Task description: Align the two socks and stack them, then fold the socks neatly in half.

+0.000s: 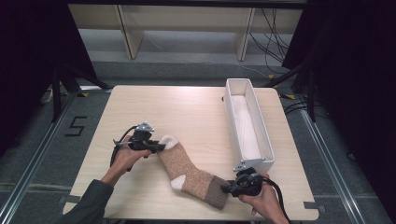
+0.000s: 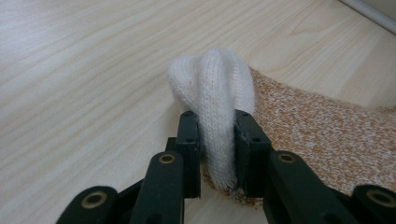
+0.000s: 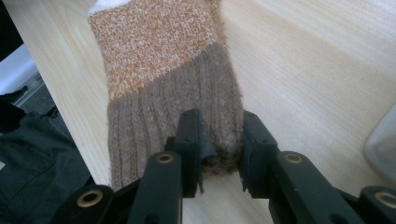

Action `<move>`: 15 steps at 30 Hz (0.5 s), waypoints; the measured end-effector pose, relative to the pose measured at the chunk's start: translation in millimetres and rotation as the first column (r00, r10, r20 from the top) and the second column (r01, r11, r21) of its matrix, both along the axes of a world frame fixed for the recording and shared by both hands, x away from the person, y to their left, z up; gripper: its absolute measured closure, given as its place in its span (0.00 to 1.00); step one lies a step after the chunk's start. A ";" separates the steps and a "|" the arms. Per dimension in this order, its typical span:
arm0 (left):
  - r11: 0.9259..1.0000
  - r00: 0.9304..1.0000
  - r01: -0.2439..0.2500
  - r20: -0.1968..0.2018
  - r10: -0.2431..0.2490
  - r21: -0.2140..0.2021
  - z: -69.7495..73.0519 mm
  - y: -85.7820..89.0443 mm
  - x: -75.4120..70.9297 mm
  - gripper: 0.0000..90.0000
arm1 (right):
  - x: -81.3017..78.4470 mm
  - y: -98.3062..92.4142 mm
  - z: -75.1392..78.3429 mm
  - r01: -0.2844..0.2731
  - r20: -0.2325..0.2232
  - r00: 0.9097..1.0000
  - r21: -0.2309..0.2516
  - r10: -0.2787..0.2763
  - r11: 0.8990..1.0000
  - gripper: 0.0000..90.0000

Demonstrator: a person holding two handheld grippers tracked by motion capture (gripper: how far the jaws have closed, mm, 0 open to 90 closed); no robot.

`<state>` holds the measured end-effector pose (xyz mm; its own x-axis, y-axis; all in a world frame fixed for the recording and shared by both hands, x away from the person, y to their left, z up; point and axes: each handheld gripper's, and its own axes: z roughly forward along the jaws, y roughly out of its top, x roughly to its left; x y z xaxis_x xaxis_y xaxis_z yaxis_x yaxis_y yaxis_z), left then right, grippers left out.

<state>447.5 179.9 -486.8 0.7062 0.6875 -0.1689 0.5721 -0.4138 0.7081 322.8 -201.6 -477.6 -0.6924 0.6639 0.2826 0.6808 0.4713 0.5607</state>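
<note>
Sock [image 1: 189,173] stretched flat across near half of table [image 1: 187,107], white toe at left, brown cuff at right near front edge, white bin [image 1: 246,123] just beyond cuff end. Left gripper [image 2: 216,140] clamped on bunched white toe, fabric squeezed tight between pads, seen from above at [image 1: 156,146]. Right gripper [image 3: 218,144], also at [image 1: 229,187], nearly closed on edge of ribbed cuff, bit of cuff between pads, firm pressing not clear to tell.
</note>
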 end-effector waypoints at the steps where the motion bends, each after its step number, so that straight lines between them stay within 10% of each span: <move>1: 1.000 1.000 -0.005 0.005 0.005 0.001 0.3 1.5 -2.6 0.82 | 1.2 0.6 -0.4 -0.001 0.006 1.000 -0.004 0.001 1.000 0.80; 15: 0.999 0.999 -0.027 0.026 0.028 -0.022 5.1 28.2 -41.9 0.82 | 21.2 10.8 21.1 -0.077 0.040 0.996 -0.066 0.080 0.995 0.82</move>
